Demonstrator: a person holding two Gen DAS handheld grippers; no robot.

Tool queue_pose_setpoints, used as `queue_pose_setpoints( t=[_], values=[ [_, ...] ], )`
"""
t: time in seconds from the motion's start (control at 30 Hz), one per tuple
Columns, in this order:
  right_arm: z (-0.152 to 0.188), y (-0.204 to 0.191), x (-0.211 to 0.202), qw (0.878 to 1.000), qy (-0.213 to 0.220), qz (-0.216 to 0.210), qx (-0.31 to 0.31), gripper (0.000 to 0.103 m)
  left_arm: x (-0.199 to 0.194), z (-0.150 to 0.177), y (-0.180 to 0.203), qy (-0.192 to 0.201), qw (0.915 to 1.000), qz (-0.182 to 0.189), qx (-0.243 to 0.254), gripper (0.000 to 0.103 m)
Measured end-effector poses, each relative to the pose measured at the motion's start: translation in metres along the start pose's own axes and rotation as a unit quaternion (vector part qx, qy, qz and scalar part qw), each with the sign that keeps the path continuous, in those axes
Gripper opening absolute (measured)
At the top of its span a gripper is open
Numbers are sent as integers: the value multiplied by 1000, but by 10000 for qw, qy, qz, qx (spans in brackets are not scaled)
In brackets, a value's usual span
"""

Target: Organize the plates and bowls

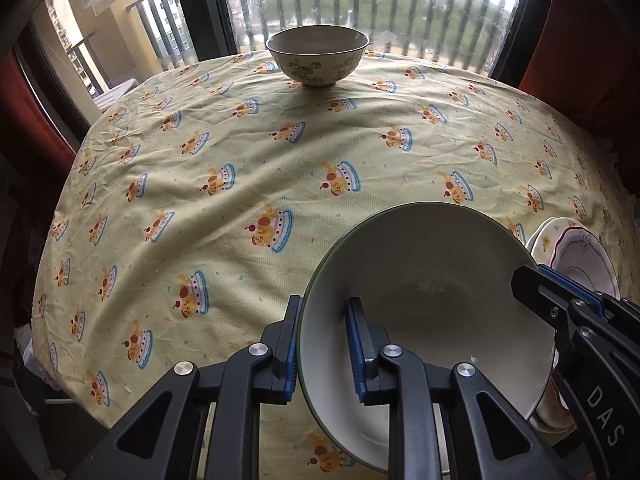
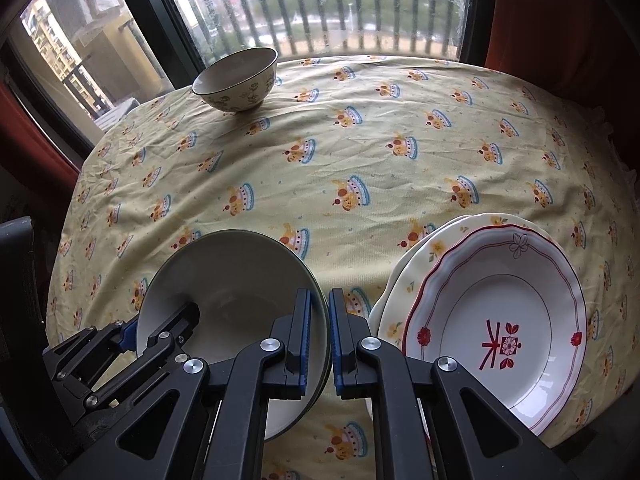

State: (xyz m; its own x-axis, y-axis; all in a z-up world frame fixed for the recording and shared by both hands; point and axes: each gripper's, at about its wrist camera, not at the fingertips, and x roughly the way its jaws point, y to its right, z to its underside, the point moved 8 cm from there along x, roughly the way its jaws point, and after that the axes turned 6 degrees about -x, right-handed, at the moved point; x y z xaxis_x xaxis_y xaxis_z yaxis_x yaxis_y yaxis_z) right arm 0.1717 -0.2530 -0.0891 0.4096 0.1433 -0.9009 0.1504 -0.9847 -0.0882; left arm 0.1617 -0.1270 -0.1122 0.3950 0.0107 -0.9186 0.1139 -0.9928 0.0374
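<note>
Two bowls (image 1: 424, 320) (image 1: 317, 54), two stacked plates (image 2: 496, 320); both grippers' (image 1: 324, 344) (image 2: 320, 340) fingers pinching near bowl's rim.

Round worktop (image 2: 360, 160) under yellow cake-print cloth (image 1: 280, 152). Patterned bowl (image 1: 317, 55) at far edge; stacked plates (image 2: 496, 320) near right; plain bowl (image 2: 232, 280) near, just beside them.

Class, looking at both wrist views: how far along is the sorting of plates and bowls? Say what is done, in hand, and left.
Done: the red-trimmed plate already lies stacked on the yellow-flowered plate. In hand: both the left tongs and the right tongs straddle opposite rims of the plain bowl; whether it is lifted is unclear. Left: the patterned bowl stands alone by the window, not yet paired.
</note>
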Motion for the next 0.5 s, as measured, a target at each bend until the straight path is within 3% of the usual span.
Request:
queue_pose_setpoints(
  t=[0.07, 0.13, 0.2, 0.27, 0.43, 0.5],
  values=[
    [0, 0, 0, 9999, 59, 76, -33, 13, 0, -1, 1, 3, 10000, 44, 39, 20],
    [-1, -1, 1, 9998, 129, 148, -39, 15, 1, -1, 0, -105, 9998, 143, -44, 28],
    [-3, -4, 1, 9999, 138, 53, -55, 30, 1, 0, -2, -191, 9996, 150, -152, 38],
    [-7, -4, -1, 9998, 198, 87, -55, 62, 0, -1, -4, -225, 9994, 152, -200, 52],
    [-17, -8, -10, 9991, 276, 218, -233, 74, -12, -11, -9, -43, 9998, 98, -174, 80],
    [-24, -12, -12, 9987, 325, 201, -336, 77, -15, -17, -11, -13, 9997, 177, -149, 84]
  ],
)
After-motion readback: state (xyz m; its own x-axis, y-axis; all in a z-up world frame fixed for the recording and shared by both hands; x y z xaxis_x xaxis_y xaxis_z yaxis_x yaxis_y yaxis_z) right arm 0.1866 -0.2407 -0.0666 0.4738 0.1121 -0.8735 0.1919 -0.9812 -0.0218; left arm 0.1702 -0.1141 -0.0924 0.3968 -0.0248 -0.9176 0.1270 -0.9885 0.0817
